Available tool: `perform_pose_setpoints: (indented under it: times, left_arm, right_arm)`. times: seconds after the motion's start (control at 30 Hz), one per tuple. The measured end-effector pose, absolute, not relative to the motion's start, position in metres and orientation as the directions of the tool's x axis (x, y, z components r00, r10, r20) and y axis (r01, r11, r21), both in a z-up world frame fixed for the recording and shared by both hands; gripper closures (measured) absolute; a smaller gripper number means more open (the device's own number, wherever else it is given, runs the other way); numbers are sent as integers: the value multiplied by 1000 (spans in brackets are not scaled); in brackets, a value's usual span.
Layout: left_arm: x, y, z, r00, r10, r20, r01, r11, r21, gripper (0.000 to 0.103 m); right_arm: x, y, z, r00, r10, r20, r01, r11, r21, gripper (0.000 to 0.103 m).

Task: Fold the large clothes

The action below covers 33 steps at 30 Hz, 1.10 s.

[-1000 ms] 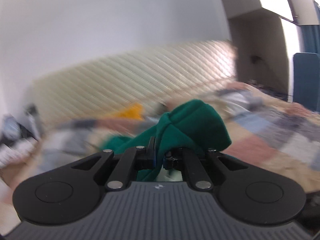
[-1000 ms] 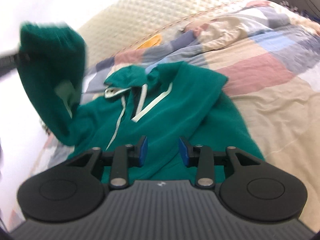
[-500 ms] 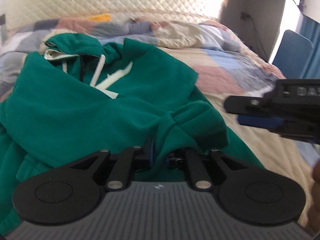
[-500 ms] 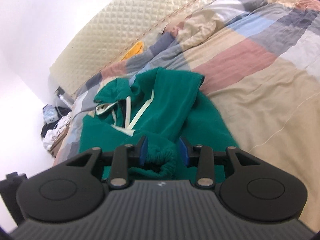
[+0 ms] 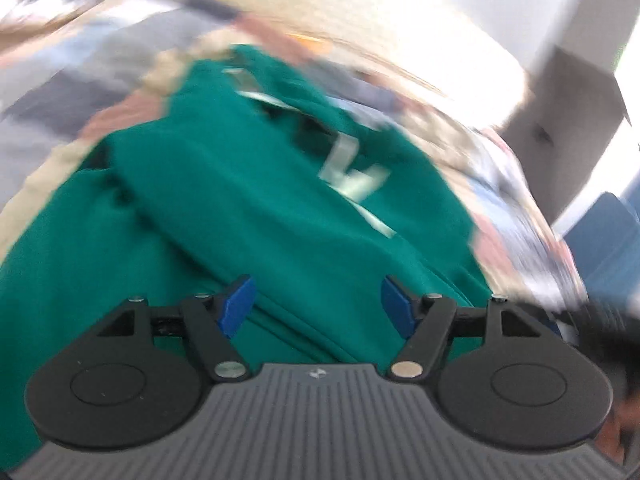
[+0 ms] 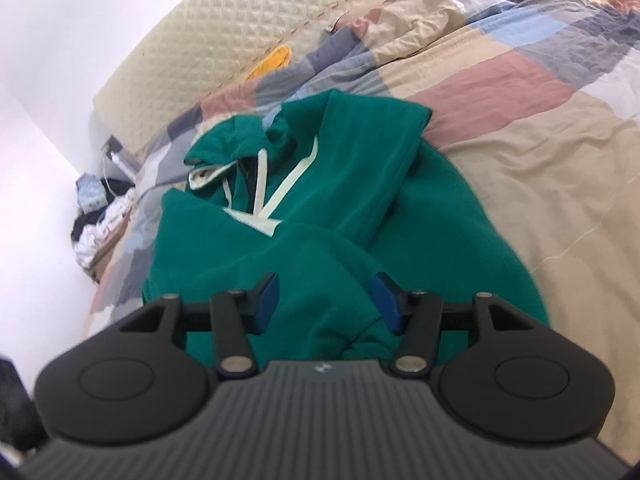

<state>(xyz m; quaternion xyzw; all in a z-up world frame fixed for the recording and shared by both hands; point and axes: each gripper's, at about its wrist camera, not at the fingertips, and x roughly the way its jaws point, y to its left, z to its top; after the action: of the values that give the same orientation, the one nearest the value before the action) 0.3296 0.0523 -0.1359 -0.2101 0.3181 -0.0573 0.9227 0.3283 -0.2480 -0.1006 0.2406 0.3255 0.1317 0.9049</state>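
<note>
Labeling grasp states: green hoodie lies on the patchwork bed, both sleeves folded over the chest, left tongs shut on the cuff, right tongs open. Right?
One error: the left tongs are not shut on a cuff. The left wrist view, though blurred, shows their jaws spread wide with nothing between them, above the green hoodie. The rest holds: right tongs open, hoodie on the patchwork bed, sleeves folded in.

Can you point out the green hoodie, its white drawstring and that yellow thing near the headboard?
green hoodie (image 6: 328, 248): right wrist view, chest.
white drawstring (image 6: 261, 178): right wrist view, mid-cord.
yellow thing (image 6: 272, 62): right wrist view, its middle.
</note>
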Motion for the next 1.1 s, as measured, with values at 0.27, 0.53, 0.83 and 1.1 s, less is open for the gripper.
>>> perform_pose_setpoints:
  times: [0.27, 0.53, 0.83, 1.1]
  left_arm:
    - [393, 137, -179, 803, -152, -576, -319, 707, -631, 34]
    - [410, 149, -182, 890, -171, -423, -246, 600, -761, 89]
    - [404, 183, -159, 915, 49, -400, -339, 633, -696, 93]
    - [414, 176, -175, 826, 84, -557, -441, 712, -546, 90]
  right_arm:
    - [342, -224, -112, 741, 372, -559, -104, 886, 451, 47]
    - [361, -199, -133, 745, 333, -578, -147, 927, 345, 48]
    - [357, -163, -127, 735, 411, -539, -290, 909, 298, 49]
    - [365, -138, -146, 696, 377, -611, -332, 924, 192, 48]
